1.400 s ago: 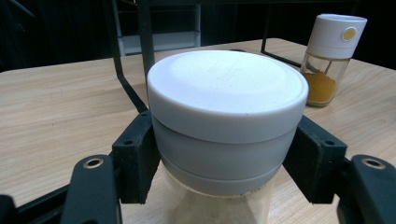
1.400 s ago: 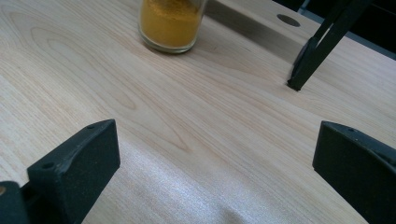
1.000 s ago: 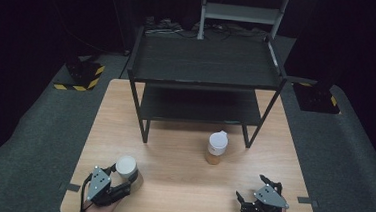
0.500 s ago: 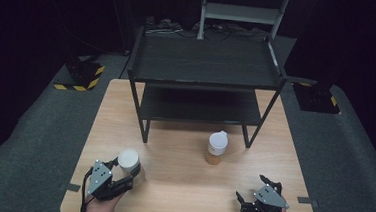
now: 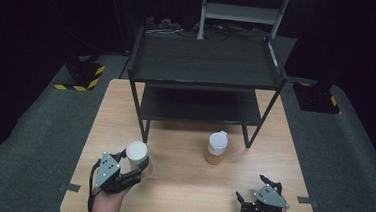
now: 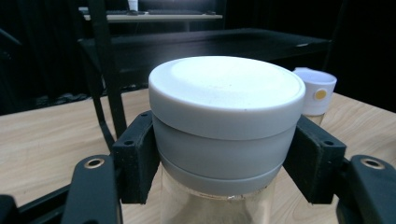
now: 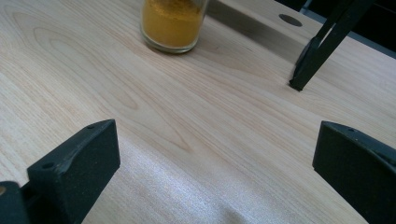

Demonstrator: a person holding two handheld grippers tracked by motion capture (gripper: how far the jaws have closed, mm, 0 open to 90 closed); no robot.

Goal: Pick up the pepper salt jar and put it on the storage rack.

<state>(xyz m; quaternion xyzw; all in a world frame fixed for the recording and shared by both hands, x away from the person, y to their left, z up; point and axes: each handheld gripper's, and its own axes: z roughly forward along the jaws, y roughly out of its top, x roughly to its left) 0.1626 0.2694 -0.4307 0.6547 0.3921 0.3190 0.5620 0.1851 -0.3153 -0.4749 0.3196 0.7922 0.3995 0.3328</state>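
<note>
Jar (image 5: 137,155) w/ white lid now off the table (image 5: 180,185), up a bit vs a sec ago, near front-left corner. L gripper (image 5: 132,171) clamped under lid; lift underway, prob shelf (image 5: 204,62) next. R gripper (image 5: 254,198) jaws apart, idle.

Dark lab: hazard-striped stand bases (image 5: 79,80), floor cables (image 5: 181,30).

You won't find any readable text, label, brand or number here: the white-lidded jar (image 6: 226,135) in your left gripper (image 5: 121,174) and the yellow-filled jar (image 5: 216,148) carry no writing that can be made out.
</note>
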